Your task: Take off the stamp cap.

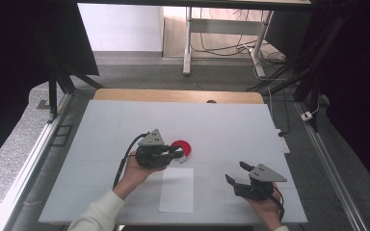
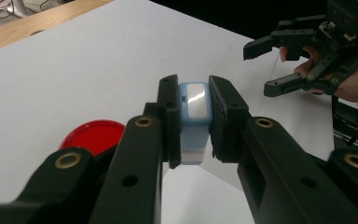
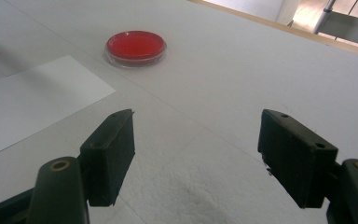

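My left tongs pinch a small blue stamp above the red dish; my right tongs stand spread, empty; next, press it onto the paper

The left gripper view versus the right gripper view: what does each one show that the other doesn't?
The left gripper view alone shows a small blue and white block clamped between its black jaws, and farther off the right gripper, open, in a hand. The right gripper view alone shows its own jaws standing wide apart with nothing between them, plus a white sheet of paper lying flat. Both show the red round dish on the white table.
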`<state>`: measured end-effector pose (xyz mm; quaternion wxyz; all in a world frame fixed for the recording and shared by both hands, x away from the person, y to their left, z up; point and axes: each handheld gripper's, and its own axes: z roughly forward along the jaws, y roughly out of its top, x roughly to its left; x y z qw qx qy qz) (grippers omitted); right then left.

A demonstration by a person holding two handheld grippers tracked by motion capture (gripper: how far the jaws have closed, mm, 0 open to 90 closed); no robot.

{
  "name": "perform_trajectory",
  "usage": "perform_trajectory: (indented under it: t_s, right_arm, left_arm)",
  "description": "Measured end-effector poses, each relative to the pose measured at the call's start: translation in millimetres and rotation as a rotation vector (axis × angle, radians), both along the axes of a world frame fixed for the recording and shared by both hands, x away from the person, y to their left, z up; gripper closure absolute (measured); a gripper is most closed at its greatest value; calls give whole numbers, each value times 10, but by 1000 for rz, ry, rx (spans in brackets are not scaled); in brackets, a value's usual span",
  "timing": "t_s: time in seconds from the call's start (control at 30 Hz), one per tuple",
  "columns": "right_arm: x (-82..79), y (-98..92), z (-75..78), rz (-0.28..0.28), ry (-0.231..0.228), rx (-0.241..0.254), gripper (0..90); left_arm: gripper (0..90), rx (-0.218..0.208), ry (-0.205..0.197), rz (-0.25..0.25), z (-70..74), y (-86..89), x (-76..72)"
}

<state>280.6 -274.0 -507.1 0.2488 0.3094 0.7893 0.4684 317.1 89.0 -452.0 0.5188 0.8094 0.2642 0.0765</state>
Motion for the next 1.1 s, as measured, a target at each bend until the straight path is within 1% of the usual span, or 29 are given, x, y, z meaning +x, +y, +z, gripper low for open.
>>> perform_trajectory:
  t_s: [0.17,0.3,0.47,0.77,0.87,0.97,1.07,1.1]
  right_arm:
    - [4,82,-21,11,4,-15,268]
    - [4,124,-21,14,7,-4,270]
    - [-26,193,-10,30,-6,-11,270]
    - [-24,324,-12,24,-6,-11,271]
    - [-33,373,11,31,-13,-16,273]
    - [-50,440,49,42,-29,-31,280]
    - [-62,512,88,53,-33,-29,288]
    - [-58,565,96,58,-33,-22,290]
  left_arm:
    - [749,-3,0,-3,-3,-5,-5]
    - [749,-10,13,-2,-25,-11,16]
    - [749,-9,20,5,-47,-10,23]
    - [749,-15,21,1,-50,-10,22]
    - [748,-16,18,2,-42,-9,17]
    - [748,-18,18,5,-38,-8,15]
    - [748,-22,16,6,-32,-5,11]
    - [748,-23,17,7,-32,-3,12]
